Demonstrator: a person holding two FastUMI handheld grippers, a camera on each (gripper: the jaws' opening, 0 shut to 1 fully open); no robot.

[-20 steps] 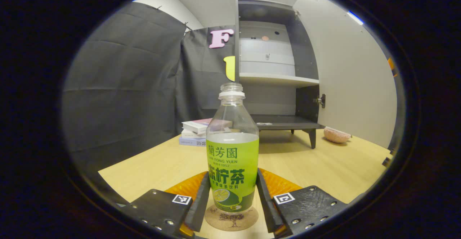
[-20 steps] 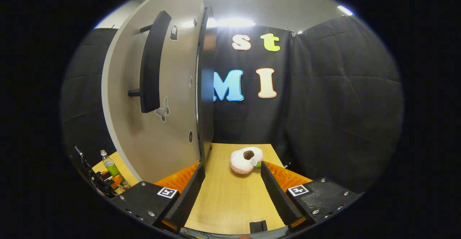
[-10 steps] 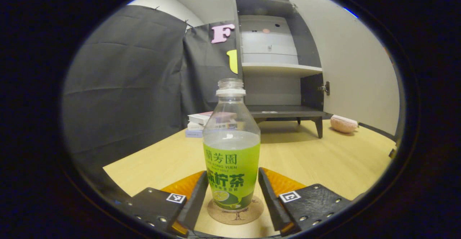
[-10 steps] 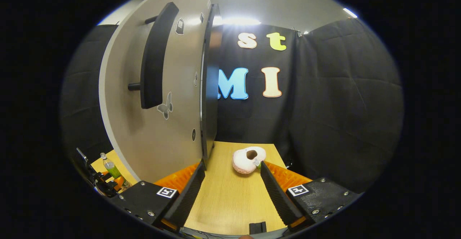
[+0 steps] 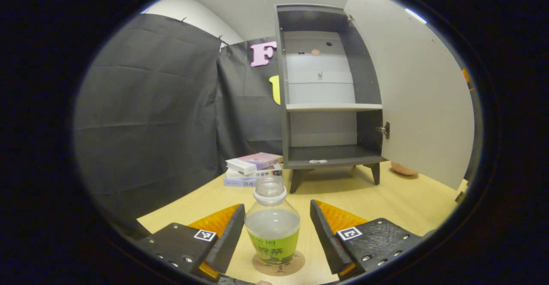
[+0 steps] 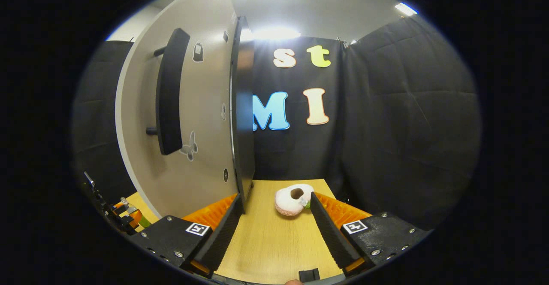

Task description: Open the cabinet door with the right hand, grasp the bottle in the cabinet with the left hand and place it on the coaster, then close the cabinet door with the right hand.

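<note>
Bottle (image 5: 272, 229) stands on the coaster (image 5: 279, 264), left gripper (image 5: 274, 225) released around it. A careless withdrawal could topple it. Right gripper (image 6: 274, 225) gapes empty by the door (image 6: 201, 117)

Left gripper (image 5: 276, 238) spread wide; right gripper (image 6: 274, 229) likewise (apparently level).

Open-jawed hand-held gripper (image 6: 274, 229) beside cabinet door (image 6: 201, 117), facing a pink plush (image 6: 292, 199).

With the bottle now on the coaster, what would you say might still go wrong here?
1. The uncapped green-labelled plastic bottle stands between the left gripper's open fingers; a sideways nudge while withdrawing may tip and spill it off the round cork coaster.
2. The pale cabinet door is wide open; the right gripper might swing it shut hard enough to jolt the cabinet.
</note>
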